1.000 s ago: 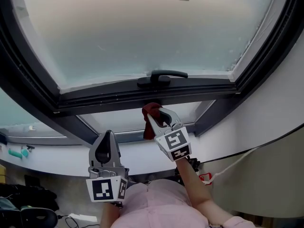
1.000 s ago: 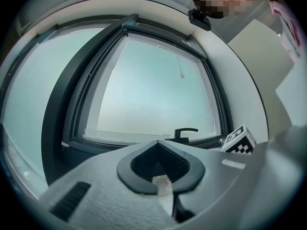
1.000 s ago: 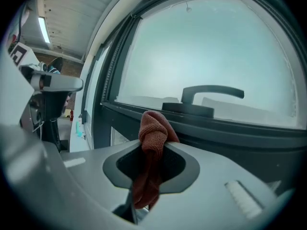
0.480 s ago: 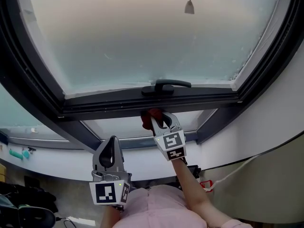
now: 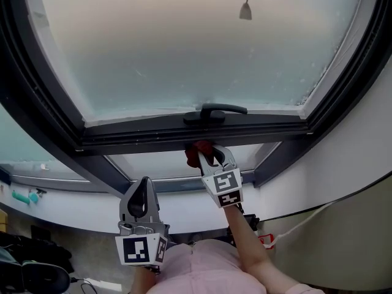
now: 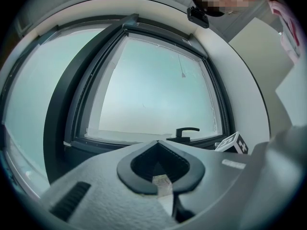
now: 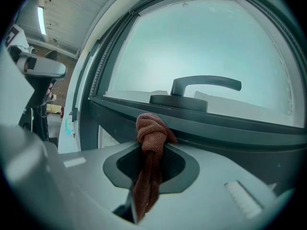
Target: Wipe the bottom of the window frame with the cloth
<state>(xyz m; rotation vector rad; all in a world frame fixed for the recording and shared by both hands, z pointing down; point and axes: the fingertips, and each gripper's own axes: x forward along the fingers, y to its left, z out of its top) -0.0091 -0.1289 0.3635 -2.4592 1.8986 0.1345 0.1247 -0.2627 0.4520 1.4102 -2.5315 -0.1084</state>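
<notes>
right gripper: raised to the window, jaws closed on a reddish-brown cloth; in the right gripper view the cloth is seen pinched between the jaws of the right gripper, a knotted bunch standing above the jaw tips and the rest trailing down between them. cloth position: the bunched end is set against the dark bottom rail of the window frame, just below the handle and a little to its left; the same rail is shown running behind the knot, with the handle above it. left gripper: held low and apart from the frame, below and left of the right gripper, near the white sill; in the left gripper view the jaws of the left gripper are seen brought together, with nothing gripped. window: frosted glass pane set in the dark frame, a small cord pull hanging before the upper glass. other items: a marker cube carried on the right gripper, also seen at the right edge of the left gripper view; a teal object lying on the sill at far left, too small to identify; a pink sleeve at the lower edge
</notes>
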